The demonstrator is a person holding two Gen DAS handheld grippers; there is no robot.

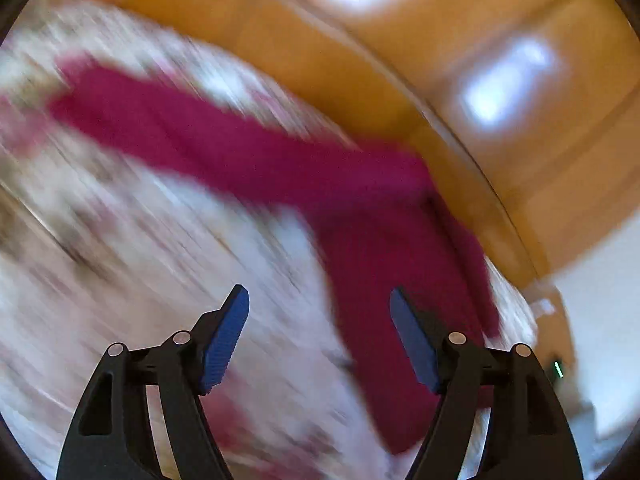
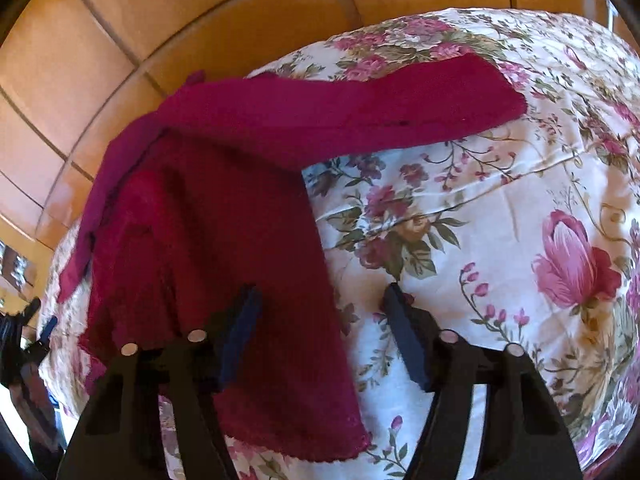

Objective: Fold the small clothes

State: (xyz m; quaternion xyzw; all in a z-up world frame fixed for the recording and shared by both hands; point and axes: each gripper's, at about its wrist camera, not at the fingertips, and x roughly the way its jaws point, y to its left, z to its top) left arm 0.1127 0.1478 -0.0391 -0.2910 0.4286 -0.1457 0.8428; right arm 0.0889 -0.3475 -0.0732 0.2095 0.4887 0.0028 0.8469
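A big wooden wall (image 2: pixel 168 40) of brown panels stands behind everything; in front of it lies a soft white cover with pink flowers (image 2: pixel 500 208), spread wide and a bit wrinkled; on the cover, at its edge beside the wall, lies the dark red garment (image 2: pixel 224 216), with one long sleeve (image 2: pixel 360 108) stretched out flat to the side and a lacy hem at the bottom; the left wrist picture is very blurry, but the same red cloth shows there too; the left gripper (image 1: pixel 320 328) has its blue pads wide apart with nothing between them; the right gripper (image 2: pixel 320 328) hangs just over the hem with its jaws partly apart, one finger (image 2: pixel 240 328) over the red cloth and the other over the flowers; I cannot tell if the pads touch the cloth.
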